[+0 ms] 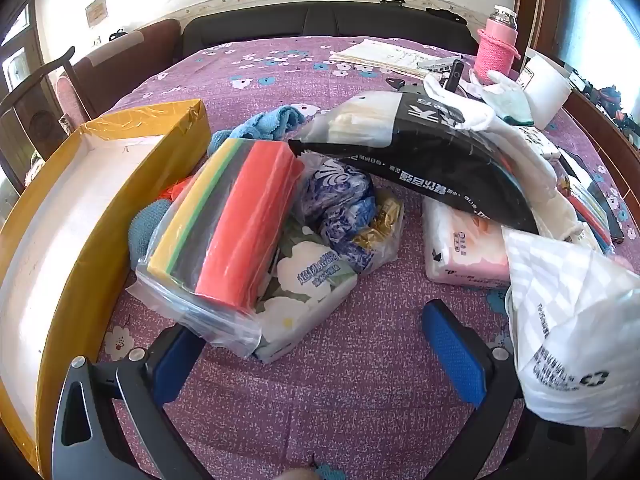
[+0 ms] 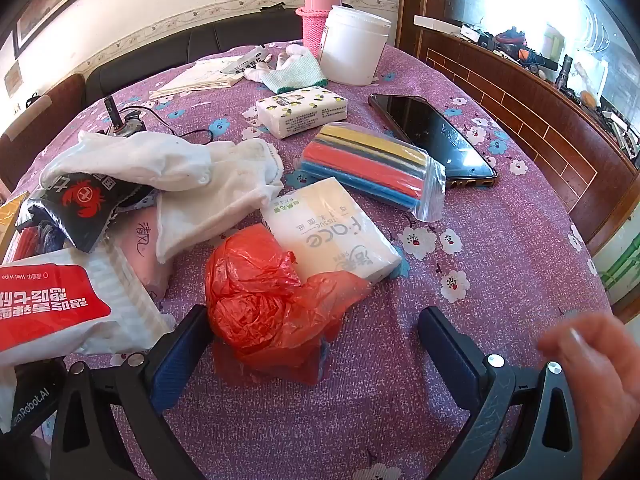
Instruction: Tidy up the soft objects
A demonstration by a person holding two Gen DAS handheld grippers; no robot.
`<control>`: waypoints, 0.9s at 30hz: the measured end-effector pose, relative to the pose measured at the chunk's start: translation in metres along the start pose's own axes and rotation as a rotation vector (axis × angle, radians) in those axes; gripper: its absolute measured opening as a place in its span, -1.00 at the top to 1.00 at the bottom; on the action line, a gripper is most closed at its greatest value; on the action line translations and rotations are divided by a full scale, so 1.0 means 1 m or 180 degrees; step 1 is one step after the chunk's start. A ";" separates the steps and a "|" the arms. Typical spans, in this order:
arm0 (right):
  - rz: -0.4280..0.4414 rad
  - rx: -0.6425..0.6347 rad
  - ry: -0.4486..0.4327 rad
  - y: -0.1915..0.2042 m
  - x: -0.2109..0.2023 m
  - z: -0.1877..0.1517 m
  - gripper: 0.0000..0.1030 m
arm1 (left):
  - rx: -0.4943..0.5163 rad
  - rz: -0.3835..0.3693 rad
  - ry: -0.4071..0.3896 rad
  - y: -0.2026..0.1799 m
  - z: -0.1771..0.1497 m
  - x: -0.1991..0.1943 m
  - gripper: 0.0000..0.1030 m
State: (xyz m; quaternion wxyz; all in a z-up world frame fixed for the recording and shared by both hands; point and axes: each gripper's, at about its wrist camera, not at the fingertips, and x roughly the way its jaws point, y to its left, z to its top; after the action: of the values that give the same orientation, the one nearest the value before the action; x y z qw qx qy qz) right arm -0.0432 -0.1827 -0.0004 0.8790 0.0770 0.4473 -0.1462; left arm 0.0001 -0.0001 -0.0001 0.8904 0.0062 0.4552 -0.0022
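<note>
Left gripper open, empty, over the purple tablecloth. Sponge pack lies beside the yellow box. Right gripper open, red plastic bag between its jaws. Phone and white jar lie beyond.

Heaped on a purple floral tablecloth: a clear bag of coloured sponge sheets leaning on a floral tissue pack, just beside a yellow box. Draped above, a black printed pouch over a pink tissue pack. Elsewhere, a crumpled red plastic bag touching a white tissue pack; a white cloth alongside.
</note>
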 end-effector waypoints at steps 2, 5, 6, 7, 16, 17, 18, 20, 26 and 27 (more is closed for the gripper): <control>-0.0008 -0.0006 -0.0008 -0.001 0.000 0.000 -0.99 | -0.0005 -0.0005 -0.0009 0.000 0.000 0.000 -1.00; -0.0007 -0.0006 -0.0008 -0.003 -0.001 0.000 -0.99 | -0.0007 -0.0005 -0.0011 0.000 0.000 0.000 -1.00; -0.0006 -0.0005 -0.0008 -0.004 -0.001 -0.001 -0.99 | -0.0006 -0.0005 -0.0012 0.000 0.000 0.000 -1.00; -0.0006 -0.0005 -0.0008 -0.004 -0.001 -0.001 -0.99 | -0.0007 -0.0005 -0.0012 0.001 0.000 0.000 -1.00; -0.0006 -0.0005 -0.0010 -0.006 -0.001 -0.001 -0.99 | -0.0004 -0.0002 -0.0017 0.000 0.000 0.000 -1.00; -0.0006 -0.0006 -0.0009 -0.006 -0.001 -0.001 -0.99 | -0.0005 -0.0002 -0.0017 0.000 0.000 0.000 -1.00; -0.0006 -0.0006 -0.0009 -0.006 -0.001 -0.001 -0.99 | -0.0002 -0.0003 -0.0017 0.000 0.000 0.000 -1.00; -0.0007 -0.0006 -0.0010 -0.005 -0.001 -0.002 -0.99 | -0.0002 -0.0002 -0.0017 0.000 0.000 0.000 -1.00; -0.0005 -0.0003 -0.0008 -0.006 -0.001 -0.001 -0.99 | -0.0002 -0.0002 -0.0019 0.000 0.000 0.000 -1.00; -0.0003 -0.0002 -0.0006 -0.007 -0.001 -0.002 -0.99 | -0.0002 -0.0001 -0.0018 0.000 0.000 0.000 -1.00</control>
State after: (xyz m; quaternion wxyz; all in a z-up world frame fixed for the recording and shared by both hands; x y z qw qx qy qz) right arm -0.0474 -0.1889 -0.0004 0.8794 0.0764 0.4465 -0.1466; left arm 0.0000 -0.0001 0.0000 0.8917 0.0058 0.4527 -0.0022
